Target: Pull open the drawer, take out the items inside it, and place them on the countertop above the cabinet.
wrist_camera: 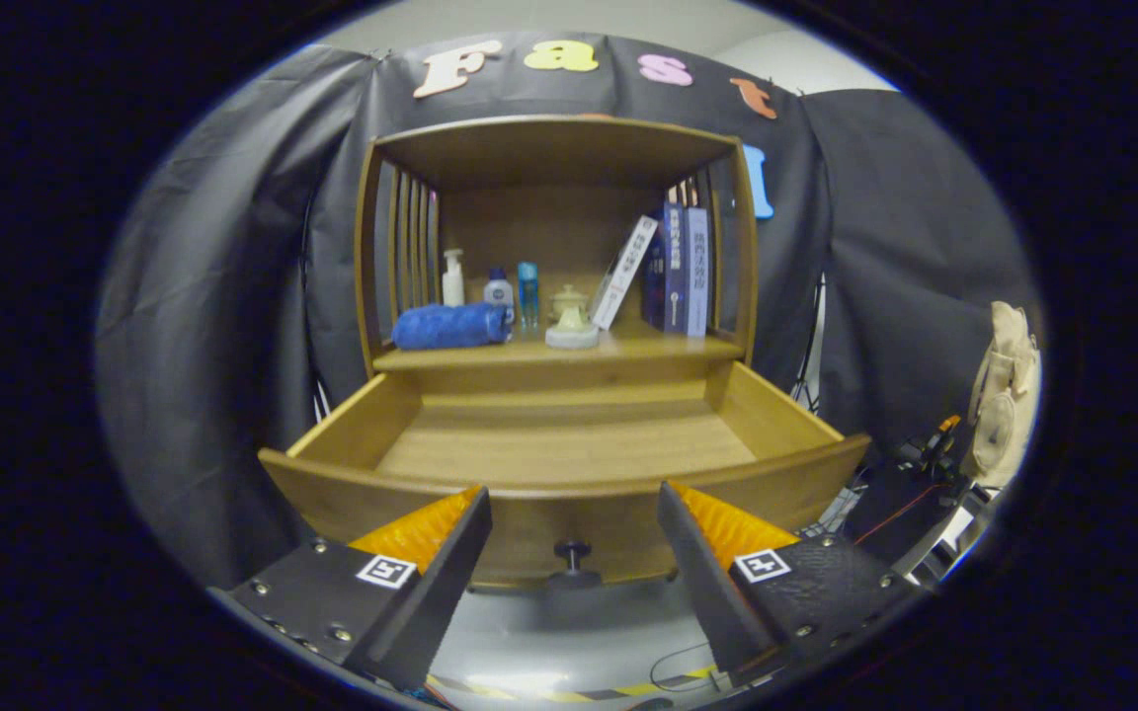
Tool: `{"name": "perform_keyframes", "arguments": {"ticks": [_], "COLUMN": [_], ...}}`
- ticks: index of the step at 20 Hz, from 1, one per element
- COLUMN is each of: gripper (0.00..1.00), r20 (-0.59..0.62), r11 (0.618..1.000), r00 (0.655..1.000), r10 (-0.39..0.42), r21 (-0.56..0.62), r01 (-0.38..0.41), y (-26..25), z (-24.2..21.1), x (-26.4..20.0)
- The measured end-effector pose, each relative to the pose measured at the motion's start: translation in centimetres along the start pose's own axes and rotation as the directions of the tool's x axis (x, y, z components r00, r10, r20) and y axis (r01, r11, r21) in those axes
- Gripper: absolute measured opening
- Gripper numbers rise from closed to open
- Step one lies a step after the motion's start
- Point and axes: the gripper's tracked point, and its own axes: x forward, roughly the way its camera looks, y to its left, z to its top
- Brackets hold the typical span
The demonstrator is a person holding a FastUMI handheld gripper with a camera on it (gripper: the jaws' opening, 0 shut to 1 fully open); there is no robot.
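While the gripper [574, 513] hangs in front of the cabinet [557, 247] with its two fingers spread wide and nothing between them, the drawer [569, 449] stands pulled out toward it, its bare wooden floor showing. The drawer's dark knob [572, 550] sits on the front panel, in the gap between the fingers and just beyond them, untouched. On the countertop [628, 348] above the drawer, a rolled blue towel [450, 326] lies at the left front edge. Behind it, toward the back, stand a white pump bottle [452, 279], a small white bottle [499, 291] and a blue bottle [528, 294]. A pale lidded jar [570, 318] sits near the middle front, and books [668, 269] stand at the right end, one leaning.
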Motion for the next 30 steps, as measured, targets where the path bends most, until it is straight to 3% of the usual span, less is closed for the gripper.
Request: {"name": "perform_keyframes", "arguments": {"ticks": [4,13,17,30], "gripper": [1.0,1.0,1.0,1.0], "r20": [-0.043,0.018,-0.025,0.004], "r11": [1.0,0.999,0.998,0.995], "r00": [0.999,0.999,0.997,0.996], "r10": [0.016,0.038,0.067,0.093], "r21": [-0.024,-0.001,0.012,0.044], "r01": [-0.017,-0.038,-0.067,-0.093], "y": [0.4,1.1,1.7,1.8], "z": [-2.8,-3.0,-4.9,-3.0], "x": [1.4,4.7,6.3,10.5]}}
